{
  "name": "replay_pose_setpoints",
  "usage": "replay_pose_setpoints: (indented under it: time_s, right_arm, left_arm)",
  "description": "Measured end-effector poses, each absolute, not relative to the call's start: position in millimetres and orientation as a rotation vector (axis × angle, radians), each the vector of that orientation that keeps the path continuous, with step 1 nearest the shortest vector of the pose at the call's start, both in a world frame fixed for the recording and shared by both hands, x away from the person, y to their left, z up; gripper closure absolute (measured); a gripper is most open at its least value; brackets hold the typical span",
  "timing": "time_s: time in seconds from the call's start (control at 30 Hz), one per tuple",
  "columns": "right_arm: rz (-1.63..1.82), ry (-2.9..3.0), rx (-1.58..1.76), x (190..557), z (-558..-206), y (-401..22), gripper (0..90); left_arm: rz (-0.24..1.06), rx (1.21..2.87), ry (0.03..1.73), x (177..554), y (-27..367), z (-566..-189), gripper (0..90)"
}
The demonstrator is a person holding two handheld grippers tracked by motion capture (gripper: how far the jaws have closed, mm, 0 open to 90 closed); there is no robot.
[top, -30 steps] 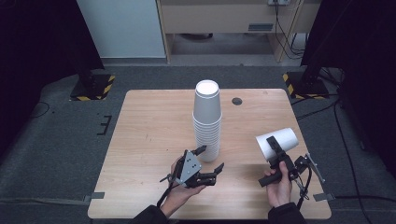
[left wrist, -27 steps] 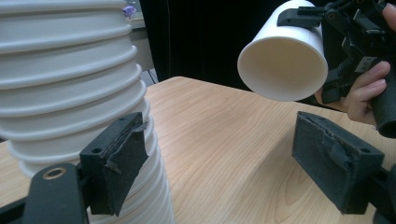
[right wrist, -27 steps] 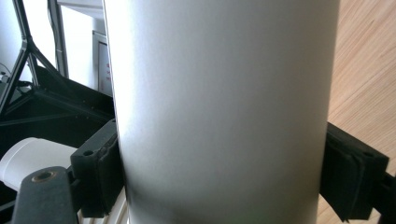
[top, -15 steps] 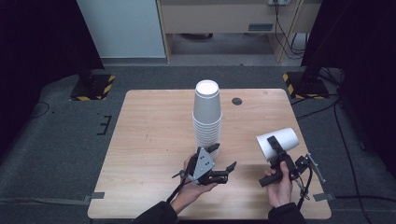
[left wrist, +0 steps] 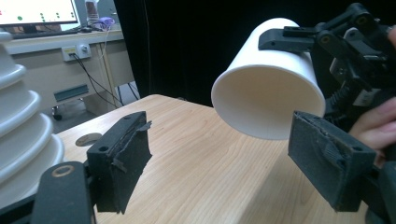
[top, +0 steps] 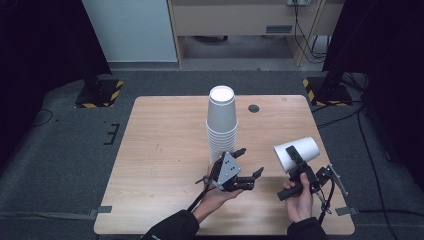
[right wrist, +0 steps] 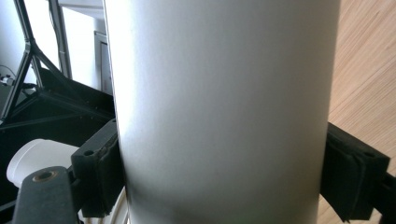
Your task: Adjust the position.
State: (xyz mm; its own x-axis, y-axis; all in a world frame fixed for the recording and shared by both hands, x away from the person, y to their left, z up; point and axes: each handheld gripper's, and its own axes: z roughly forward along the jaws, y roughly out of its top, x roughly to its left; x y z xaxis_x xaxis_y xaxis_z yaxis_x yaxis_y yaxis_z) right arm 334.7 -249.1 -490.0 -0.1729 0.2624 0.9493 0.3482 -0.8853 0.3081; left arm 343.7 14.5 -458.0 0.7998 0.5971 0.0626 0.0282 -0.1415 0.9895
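High view: right gripper [top: 296, 161] clamps a single paper cup [top: 297, 153] lying on its side above the table's [top: 165, 150] near right, mouth toward the left gripper [top: 247, 165], likely for a handover. Cup stack [top: 222, 122] stands mid-table.

Left gripper view: jaws wide apart, empty, aimed level at the cup [left wrist: 268, 93] mouth.

Right gripper view: pads [right wrist: 100, 170] squeeze the cup [right wrist: 224, 107] wall on both sides.
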Motion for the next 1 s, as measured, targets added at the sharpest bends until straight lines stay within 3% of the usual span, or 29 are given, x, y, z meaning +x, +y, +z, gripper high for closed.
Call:
replay_pose_setpoints:
  time_s: [1.0]
  right_arm:
    - [-2.225, -0.702, -1.950, 333, -487, -248, 15.3]
  left_arm:
    - [0.521, 1.603, 0.477, 376, -17, -466, 20.7]
